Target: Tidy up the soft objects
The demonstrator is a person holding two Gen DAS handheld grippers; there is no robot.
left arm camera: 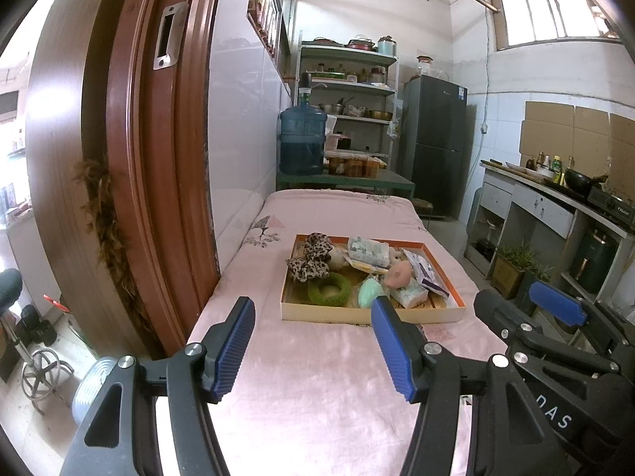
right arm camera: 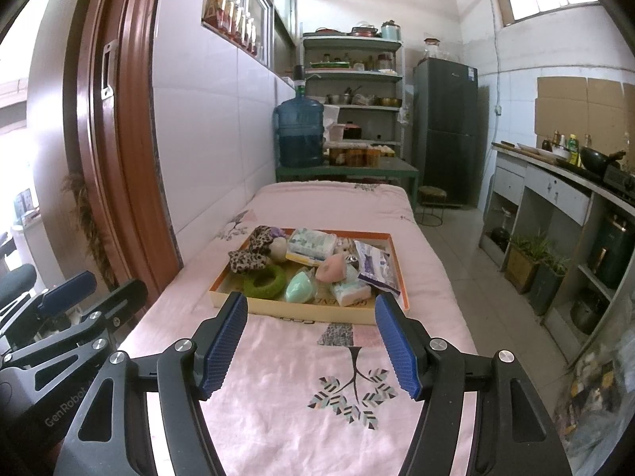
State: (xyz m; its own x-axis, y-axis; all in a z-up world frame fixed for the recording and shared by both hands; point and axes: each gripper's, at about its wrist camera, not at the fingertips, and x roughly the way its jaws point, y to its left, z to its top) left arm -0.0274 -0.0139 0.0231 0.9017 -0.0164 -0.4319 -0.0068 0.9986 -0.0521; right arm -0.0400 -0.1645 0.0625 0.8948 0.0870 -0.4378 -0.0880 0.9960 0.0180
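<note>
You've got soft stuff piled in the orange-rimmed tray on the bed: leopard scrunchies, green ring, mint pouch, tissue pks.

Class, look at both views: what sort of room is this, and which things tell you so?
Probably a small home kitchen that doubles as living space: a fridge, a shelf rack of pots and a counter with a wok stand around a cloth-covered table.

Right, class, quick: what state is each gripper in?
Left gripper: open, holding nothing, short of the tray.
Right gripper: open, holding nothing, also short of the tray.
</note>
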